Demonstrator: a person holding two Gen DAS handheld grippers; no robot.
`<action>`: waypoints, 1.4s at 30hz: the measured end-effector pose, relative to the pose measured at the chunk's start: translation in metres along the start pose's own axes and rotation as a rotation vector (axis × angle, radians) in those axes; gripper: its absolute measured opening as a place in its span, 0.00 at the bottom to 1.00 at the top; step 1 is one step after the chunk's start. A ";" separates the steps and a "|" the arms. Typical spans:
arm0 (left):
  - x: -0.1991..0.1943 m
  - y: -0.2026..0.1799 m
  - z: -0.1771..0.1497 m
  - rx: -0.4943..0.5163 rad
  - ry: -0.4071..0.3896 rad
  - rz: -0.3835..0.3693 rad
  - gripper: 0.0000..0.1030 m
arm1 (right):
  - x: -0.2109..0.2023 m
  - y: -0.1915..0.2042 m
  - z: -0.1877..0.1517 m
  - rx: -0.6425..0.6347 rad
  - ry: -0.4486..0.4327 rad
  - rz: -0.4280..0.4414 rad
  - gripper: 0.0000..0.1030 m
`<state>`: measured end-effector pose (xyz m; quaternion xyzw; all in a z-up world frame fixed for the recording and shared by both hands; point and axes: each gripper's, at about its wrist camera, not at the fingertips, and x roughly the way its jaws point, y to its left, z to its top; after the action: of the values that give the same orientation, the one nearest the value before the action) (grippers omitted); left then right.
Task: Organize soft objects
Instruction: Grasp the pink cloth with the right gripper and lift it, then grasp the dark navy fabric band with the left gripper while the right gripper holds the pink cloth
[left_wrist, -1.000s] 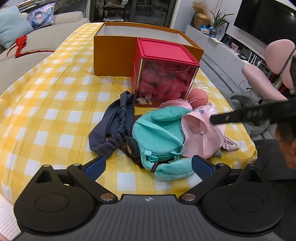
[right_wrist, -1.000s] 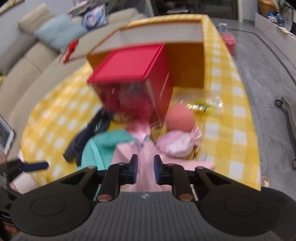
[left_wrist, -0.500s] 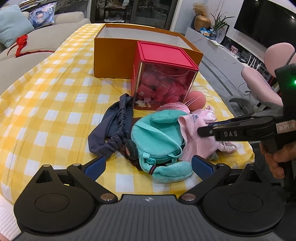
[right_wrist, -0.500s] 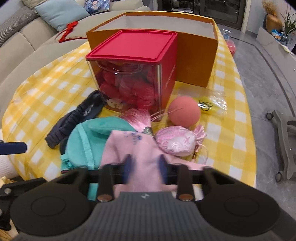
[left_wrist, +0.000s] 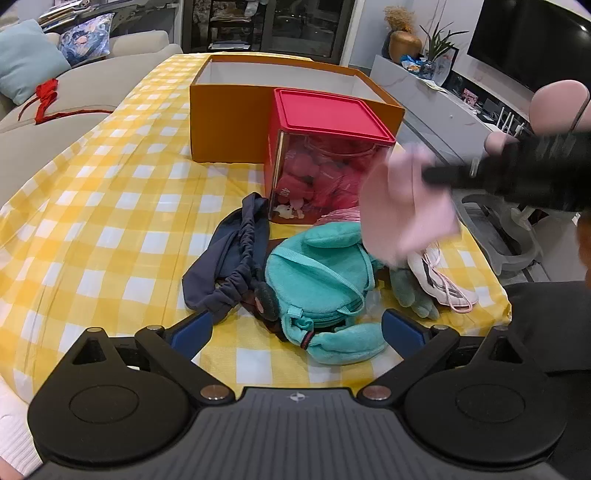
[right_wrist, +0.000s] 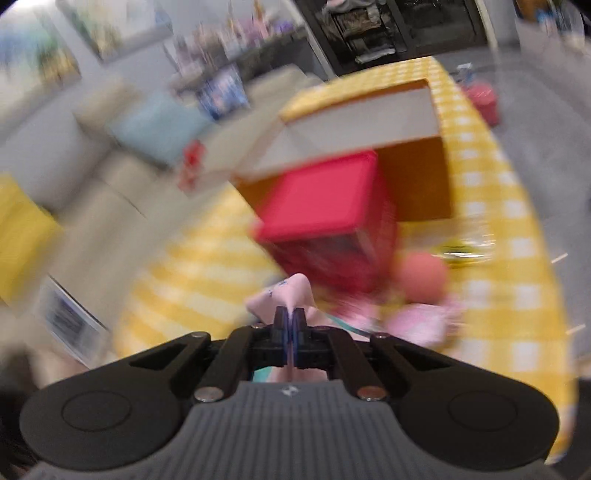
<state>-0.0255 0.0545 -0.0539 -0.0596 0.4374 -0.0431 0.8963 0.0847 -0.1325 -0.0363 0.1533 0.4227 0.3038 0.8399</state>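
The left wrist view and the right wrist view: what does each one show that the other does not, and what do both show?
Only the left view shows the navy headband, the teal pouch and the open left claw. Only the right view, blurred, shows the right claw shut on the pink cloth, and the coral ball. Both show the pink cloth, the red-lidded jar and the orange box.

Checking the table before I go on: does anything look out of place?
Yes: soft items lie in a loose heap beside the empty orange box, the teal pouch overlapping the navy headband.
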 end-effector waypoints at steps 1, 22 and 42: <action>0.000 -0.001 0.000 0.002 0.000 -0.001 1.00 | -0.004 -0.003 0.002 0.051 -0.025 0.064 0.00; 0.029 0.047 0.011 -0.145 -0.052 -0.015 1.00 | 0.019 -0.017 -0.009 -0.069 0.037 -0.131 0.00; 0.103 0.061 0.042 -0.165 -0.039 0.124 1.00 | 0.016 -0.016 -0.009 -0.053 0.023 -0.071 0.00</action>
<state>0.0725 0.1042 -0.1172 -0.1066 0.4246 0.0499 0.8977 0.0908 -0.1351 -0.0598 0.1124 0.4293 0.2867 0.8491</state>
